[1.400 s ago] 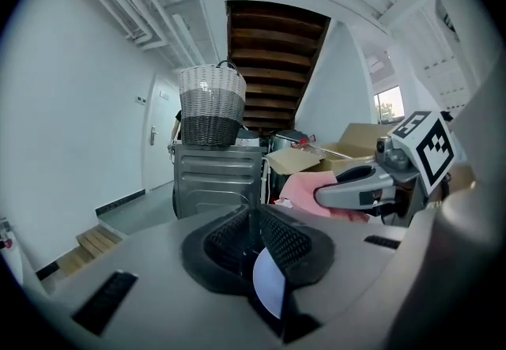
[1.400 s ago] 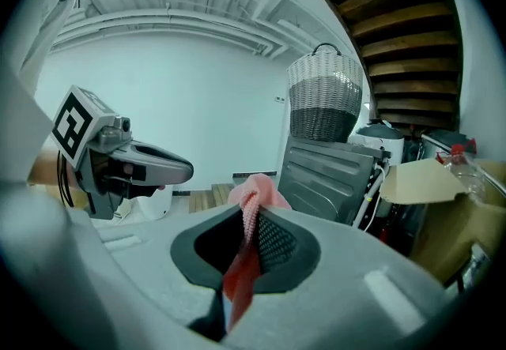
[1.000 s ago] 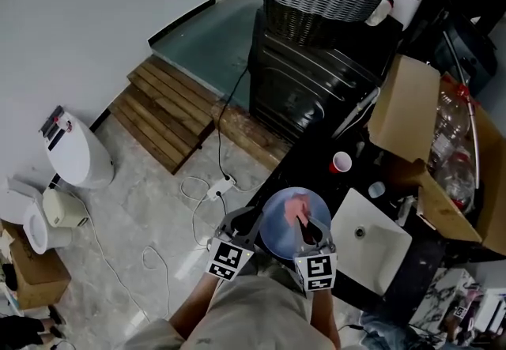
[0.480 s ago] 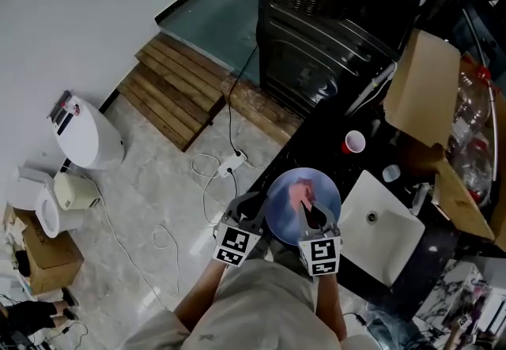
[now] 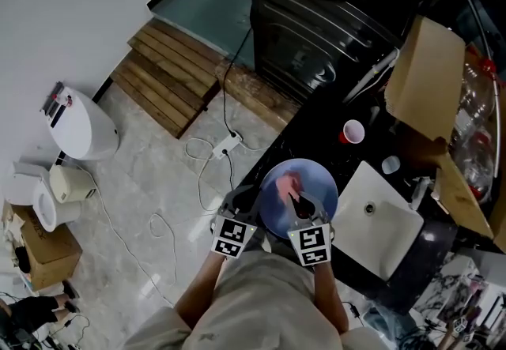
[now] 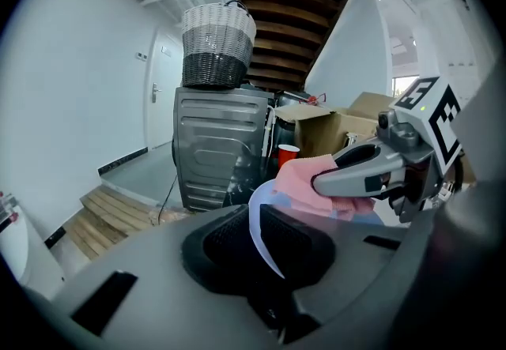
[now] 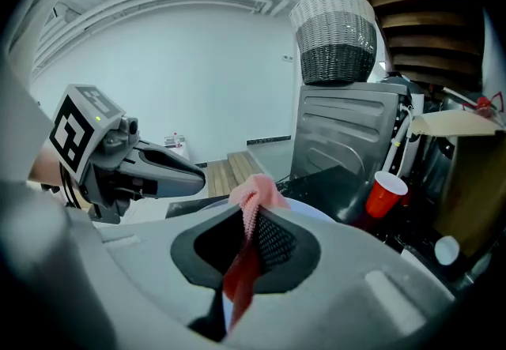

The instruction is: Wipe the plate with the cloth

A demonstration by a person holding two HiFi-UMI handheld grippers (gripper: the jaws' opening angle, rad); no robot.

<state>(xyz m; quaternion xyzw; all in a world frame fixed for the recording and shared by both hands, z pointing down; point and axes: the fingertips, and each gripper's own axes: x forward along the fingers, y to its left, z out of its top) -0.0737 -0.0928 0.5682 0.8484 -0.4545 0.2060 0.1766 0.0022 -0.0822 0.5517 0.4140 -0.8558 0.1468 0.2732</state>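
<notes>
Presently, the left gripper (image 5: 242, 203) is clamped on the near-left rim of the round pale blue plate (image 5: 318, 181), its fingers (image 6: 213, 242) pinching the edge. The right gripper (image 5: 298, 205) is clenched on the pink cloth (image 5: 288, 185), which lies just ahead of it against the plate's face, left of centre. The plate hangs over the black table (image 5: 320, 131) edge. Both grasps match the earlier frames, and the cloth has barely shifted.

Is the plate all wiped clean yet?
Done: left claw grips the blue plate by its rim, right claw pinches the pink cloth. In hand: the cloth lies on the plate's face. Left: the wiping itself; how clean the plate is, I can't tell.
</notes>
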